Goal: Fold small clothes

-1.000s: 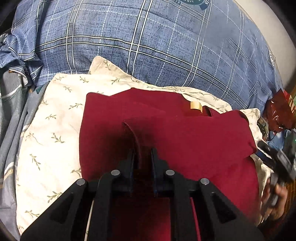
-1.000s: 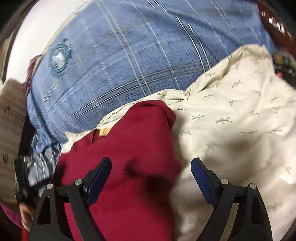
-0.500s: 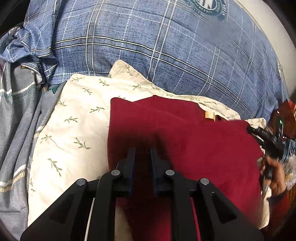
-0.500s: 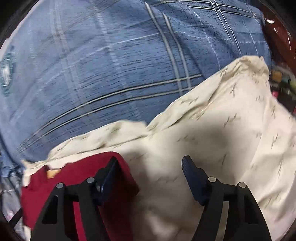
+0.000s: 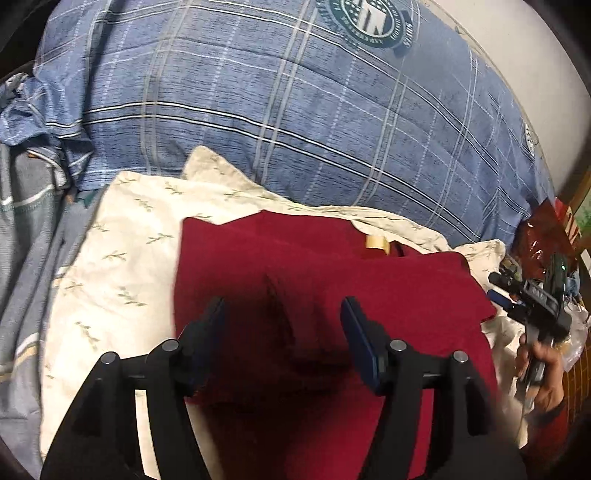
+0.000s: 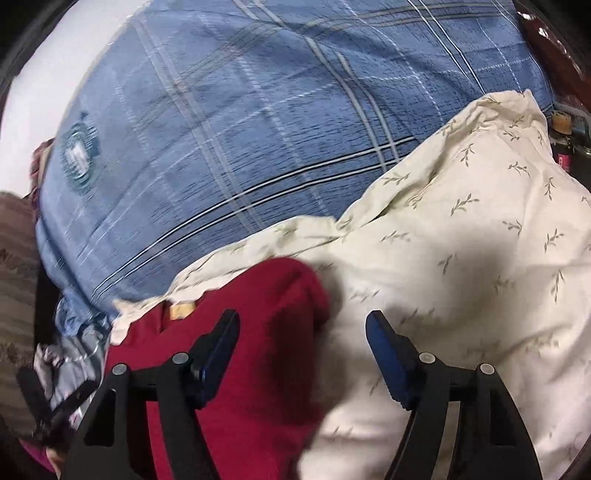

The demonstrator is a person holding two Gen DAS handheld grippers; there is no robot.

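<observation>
The only print in sight is a round green-and-white crest (image 5: 371,20) on the blue plaid bedcover (image 5: 295,110), far ahead of the gripper. Large white letters fill its middle, the ring lettering too blurred to read.

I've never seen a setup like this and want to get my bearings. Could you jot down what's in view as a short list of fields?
setting: blue plaid quilt on a bed
underlay: cream leaf-print cloth spread on the quilt
garment: dark red knit garment lying on the cream cloth, tan label showing
left gripper: above the red garment, jaws opening, nothing pinched
right gripper: over the garment's edge and the cream cloth, jaws opening, nothing gripped
person: one hand seen holding the right gripper's handle
</observation>
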